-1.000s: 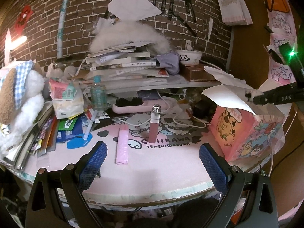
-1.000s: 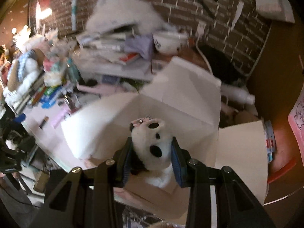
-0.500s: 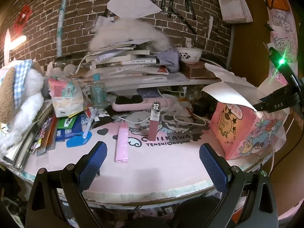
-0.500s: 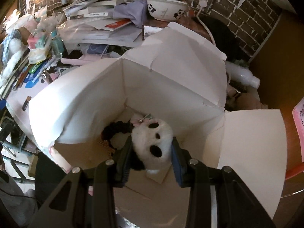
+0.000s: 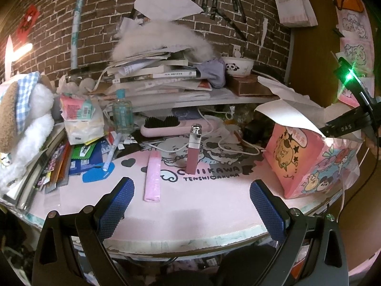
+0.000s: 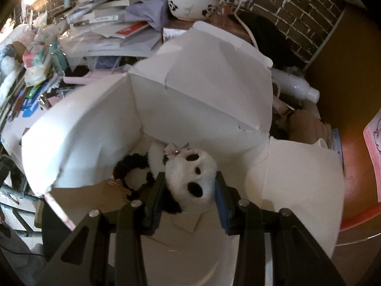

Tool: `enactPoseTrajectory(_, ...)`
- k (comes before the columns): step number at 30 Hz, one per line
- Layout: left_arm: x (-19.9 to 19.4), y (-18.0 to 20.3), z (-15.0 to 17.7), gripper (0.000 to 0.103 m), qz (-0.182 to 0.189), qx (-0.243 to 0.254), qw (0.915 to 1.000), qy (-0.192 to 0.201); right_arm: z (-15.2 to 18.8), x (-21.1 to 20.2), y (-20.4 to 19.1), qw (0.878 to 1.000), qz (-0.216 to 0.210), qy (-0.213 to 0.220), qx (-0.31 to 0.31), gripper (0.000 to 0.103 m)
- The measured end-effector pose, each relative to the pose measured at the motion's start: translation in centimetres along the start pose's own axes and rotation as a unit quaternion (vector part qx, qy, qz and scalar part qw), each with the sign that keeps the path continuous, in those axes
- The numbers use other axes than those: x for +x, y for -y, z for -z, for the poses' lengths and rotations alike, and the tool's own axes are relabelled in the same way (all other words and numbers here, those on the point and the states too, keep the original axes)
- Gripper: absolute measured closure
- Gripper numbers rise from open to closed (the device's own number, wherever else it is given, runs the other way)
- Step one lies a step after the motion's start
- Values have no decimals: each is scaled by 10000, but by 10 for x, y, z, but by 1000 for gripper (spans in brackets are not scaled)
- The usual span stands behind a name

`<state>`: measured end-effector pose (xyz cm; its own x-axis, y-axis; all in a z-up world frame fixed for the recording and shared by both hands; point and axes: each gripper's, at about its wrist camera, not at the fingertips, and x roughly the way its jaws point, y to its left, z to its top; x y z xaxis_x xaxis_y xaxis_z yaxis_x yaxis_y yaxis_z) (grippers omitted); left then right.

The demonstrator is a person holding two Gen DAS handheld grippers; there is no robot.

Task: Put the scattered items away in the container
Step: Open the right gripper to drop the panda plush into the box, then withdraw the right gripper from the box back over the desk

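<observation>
"chiikawa tenshi" on the pink desk mat; "das" on the black arm

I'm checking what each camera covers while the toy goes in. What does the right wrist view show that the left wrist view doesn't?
Only the right wrist view shows the right gripper shut on a panda plush over the box's white inside, plus a white bottle. Only the left wrist view shows the open left gripper, the upright pink lip gloss, the flat pink tube and the hairbrush. Both show the open box and the panda bowl.
</observation>
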<state>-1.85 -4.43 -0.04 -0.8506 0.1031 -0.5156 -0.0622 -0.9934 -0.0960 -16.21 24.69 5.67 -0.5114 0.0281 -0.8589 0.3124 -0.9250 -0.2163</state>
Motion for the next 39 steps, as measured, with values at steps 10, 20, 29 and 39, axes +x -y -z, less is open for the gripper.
enactPoseTrajectory(10, 2, -2, 1, 5, 36, -66, 10000, 1, 4, -12, -6, 9994, 77, 337, -72, 30)
enactPoseTrajectory(20, 2, -8, 2, 5, 13, -142, 9999, 45, 10, -53, -16, 9911, -368, 1279, 38, 23)
enactPoseTrajectory(29, 10, -10, 3, 5, 270, -84, 9995, 156, 37, -109, -62, 9573, -1311, 2535, -467, 23)
enactPoseTrajectory(39, 35, -13, 1, 5, 458, 0, 9983, 360, 102, -94, -125, 9174, -2392, 3066, -851, 23)
